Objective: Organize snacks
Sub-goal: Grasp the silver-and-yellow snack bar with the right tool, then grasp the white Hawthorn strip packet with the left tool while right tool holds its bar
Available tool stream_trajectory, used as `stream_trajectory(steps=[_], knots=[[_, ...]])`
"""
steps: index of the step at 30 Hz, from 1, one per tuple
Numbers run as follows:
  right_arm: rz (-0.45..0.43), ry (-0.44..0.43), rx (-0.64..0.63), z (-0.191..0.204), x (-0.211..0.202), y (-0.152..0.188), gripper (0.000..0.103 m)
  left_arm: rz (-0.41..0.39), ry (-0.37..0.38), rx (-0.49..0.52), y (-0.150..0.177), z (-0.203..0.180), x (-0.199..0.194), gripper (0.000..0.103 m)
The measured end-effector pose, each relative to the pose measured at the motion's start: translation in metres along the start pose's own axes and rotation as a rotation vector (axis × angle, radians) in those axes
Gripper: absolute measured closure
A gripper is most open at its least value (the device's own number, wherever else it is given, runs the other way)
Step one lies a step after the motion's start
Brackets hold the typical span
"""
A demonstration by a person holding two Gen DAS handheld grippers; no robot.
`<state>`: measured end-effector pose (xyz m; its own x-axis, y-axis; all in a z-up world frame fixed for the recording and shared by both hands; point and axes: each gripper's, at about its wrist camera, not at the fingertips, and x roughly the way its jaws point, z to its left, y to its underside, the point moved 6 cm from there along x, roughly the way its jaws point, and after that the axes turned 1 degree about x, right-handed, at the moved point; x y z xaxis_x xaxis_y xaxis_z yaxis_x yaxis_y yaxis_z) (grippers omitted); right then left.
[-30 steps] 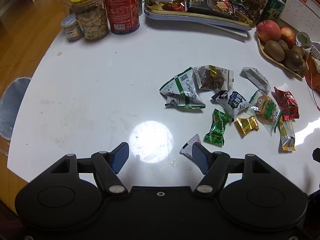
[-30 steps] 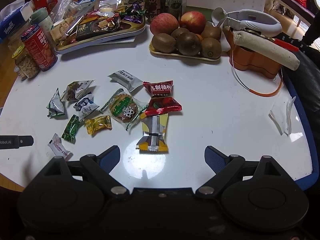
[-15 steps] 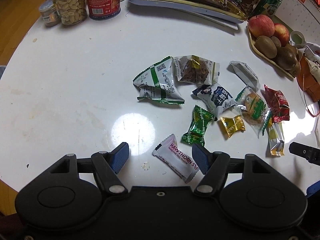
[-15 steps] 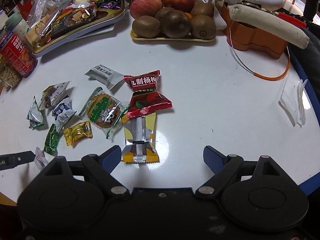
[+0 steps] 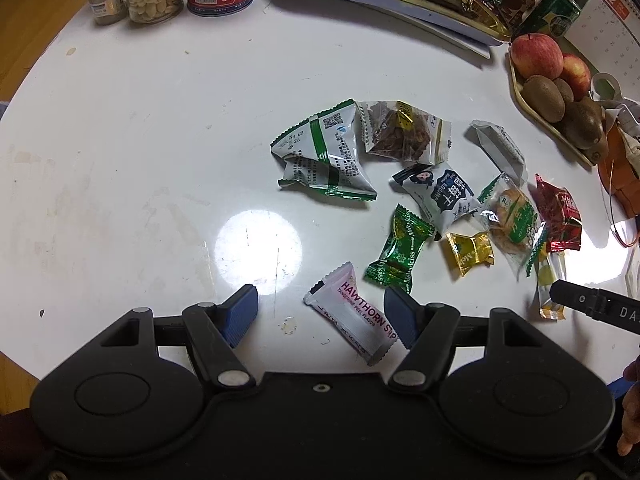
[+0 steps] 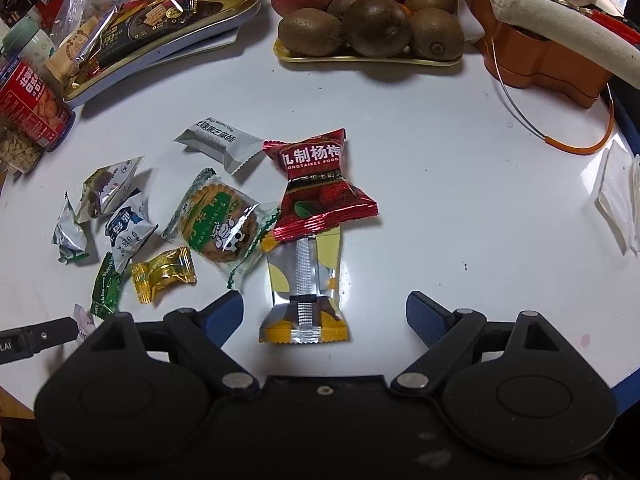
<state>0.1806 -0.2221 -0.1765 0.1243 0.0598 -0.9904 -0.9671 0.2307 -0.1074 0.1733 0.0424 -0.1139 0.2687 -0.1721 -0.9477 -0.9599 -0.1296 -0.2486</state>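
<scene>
Your left gripper (image 5: pixel 320 318) is matte black plastic, with two round housings side by side, each with a shallow circular recess. Angled black links run forward from silver pivot screws to two ribbed blue pads (image 5: pixel 241 314). A small silver screw sits at the middle of the body. Your right gripper (image 6: pixel 324 316) has the same build: black housings, silver pivots, blue ribbed pads (image 6: pixel 424 320). In the left wrist view its black finger bears white letters, and a bit of your bare hand (image 5: pixel 632 408) shows at the right edge.
</scene>
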Motion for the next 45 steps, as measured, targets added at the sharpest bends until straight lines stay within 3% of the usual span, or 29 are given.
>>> stream_trajectory(steps=[11,19,21,23,29,40,45], knots=[[0.026,0.018,-0.048,0.010,0.026,-0.002,0.022,0.004,-0.001,-0.001,-0.001,-0.001,0.001,0.032],[0.013,0.023,-0.064,0.017,0.031,-0.007,0.023,0.011,0.004,0.006,-0.001,-0.003,0.003,0.032],[0.002,0.033,-0.080,0.019,0.029,-0.007,0.029,0.014,0.003,0.012,-0.001,-0.004,0.003,0.032],[-0.010,0.045,-0.094,0.020,0.026,-0.007,0.049,0.012,0.000,0.010,-0.001,-0.004,0.003,0.032],[-0.014,0.020,-0.087,0.020,0.021,-0.006,0.064,0.016,0.002,0.009,-0.001,-0.004,0.004,0.032],[-0.022,-0.017,-0.011,0.013,0.019,-0.005,0.071,0.028,0.015,0.011,-0.001,-0.001,0.004,0.032],[-0.022,-0.045,0.039,0.007,0.011,-0.005,0.071,0.055,0.072,-0.030,0.001,0.002,0.006,0.032]])
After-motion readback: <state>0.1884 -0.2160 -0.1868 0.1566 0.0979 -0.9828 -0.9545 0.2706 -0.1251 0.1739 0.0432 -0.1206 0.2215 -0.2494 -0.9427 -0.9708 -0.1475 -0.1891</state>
